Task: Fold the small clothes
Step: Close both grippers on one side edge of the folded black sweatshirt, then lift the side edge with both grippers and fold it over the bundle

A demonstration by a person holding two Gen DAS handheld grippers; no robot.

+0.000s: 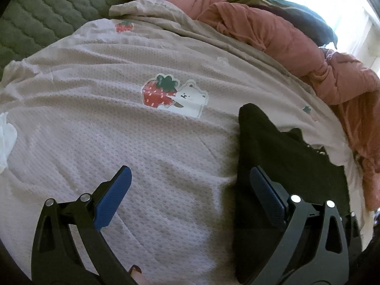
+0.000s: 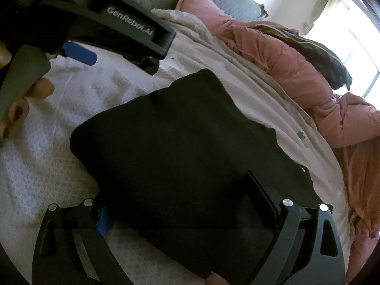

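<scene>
A black garment lies folded flat on the pale sheet; in the left wrist view it is the dark shape at the right. My right gripper straddles its near end with jaws wide. The left blue pad sits at the cloth's edge and is partly hidden by it. The right finger rests over the fabric. My left gripper is open above the bare sheet, with its right finger over the garment's left edge. A hand holds that left gripper at the top left of the right wrist view.
The bed sheet has strawberry and bear prints. A bunched salmon-pink quilt runs along the far right, with a dark teal cloth on top. A green quilted cushion is at the far left. A bright window glares beyond.
</scene>
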